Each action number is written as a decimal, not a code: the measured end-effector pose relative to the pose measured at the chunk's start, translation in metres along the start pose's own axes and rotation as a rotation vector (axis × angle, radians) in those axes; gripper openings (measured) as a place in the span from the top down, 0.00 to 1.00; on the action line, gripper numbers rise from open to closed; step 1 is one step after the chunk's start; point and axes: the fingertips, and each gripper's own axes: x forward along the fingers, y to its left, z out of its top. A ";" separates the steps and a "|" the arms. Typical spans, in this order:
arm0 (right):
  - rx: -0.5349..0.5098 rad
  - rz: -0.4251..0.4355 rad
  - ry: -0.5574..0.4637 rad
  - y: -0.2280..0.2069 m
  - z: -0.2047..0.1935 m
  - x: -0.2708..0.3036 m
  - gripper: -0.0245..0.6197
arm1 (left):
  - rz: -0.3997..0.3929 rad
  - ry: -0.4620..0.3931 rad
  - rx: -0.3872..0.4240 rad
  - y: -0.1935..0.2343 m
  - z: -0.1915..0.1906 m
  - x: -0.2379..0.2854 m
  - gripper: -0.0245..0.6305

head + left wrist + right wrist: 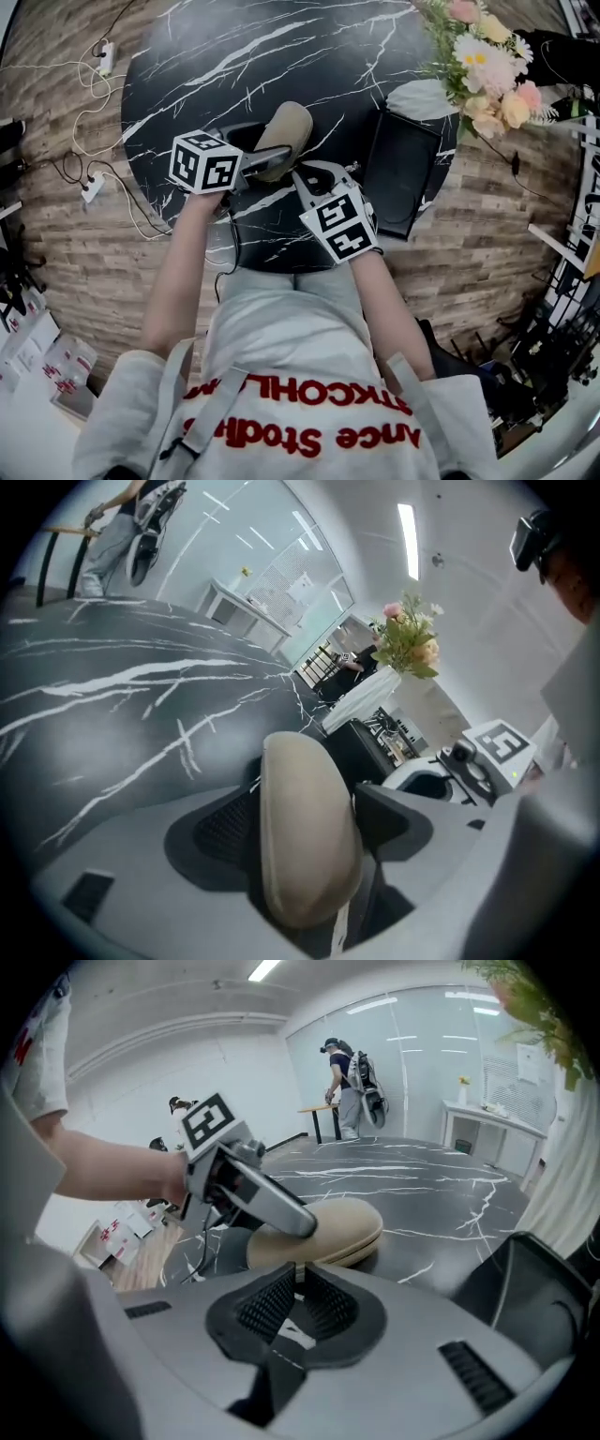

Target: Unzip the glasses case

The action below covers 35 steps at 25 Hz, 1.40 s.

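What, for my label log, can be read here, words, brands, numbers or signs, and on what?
"TKCOHL": red letters on the person's shirt, ends cut off.
"Stodh": red, next line of that shirt, doubtful.
Red print on white boxes: too small to read.
Glasses case: no print shows.

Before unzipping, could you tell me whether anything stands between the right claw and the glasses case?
Nothing visible does: the right claw, shut, sits at the edge of the glasses case, which the left claw clamps.
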 end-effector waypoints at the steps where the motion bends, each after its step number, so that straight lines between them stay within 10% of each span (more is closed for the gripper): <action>1: -0.016 -0.005 0.011 -0.004 0.002 0.002 0.93 | 0.020 -0.004 0.004 0.004 -0.002 -0.009 0.44; 7: -0.089 0.015 0.088 -0.016 0.002 0.018 0.91 | -0.051 -0.037 -0.163 0.005 -0.025 -0.036 0.62; 13: -0.192 -0.036 0.065 -0.037 0.027 0.025 0.91 | -0.126 0.088 -0.142 -0.027 -0.058 -0.028 0.70; 18: -0.217 0.082 0.128 -0.035 0.020 0.013 0.81 | -0.092 0.114 -0.135 -0.030 -0.062 -0.025 0.70; 26: -0.562 0.140 0.429 -0.015 -0.035 0.010 0.71 | 0.014 0.049 -0.201 -0.017 -0.035 -0.025 0.53; 35: -0.574 0.039 0.299 0.000 -0.018 0.014 0.70 | 0.116 0.019 -0.299 -0.002 -0.033 -0.011 0.41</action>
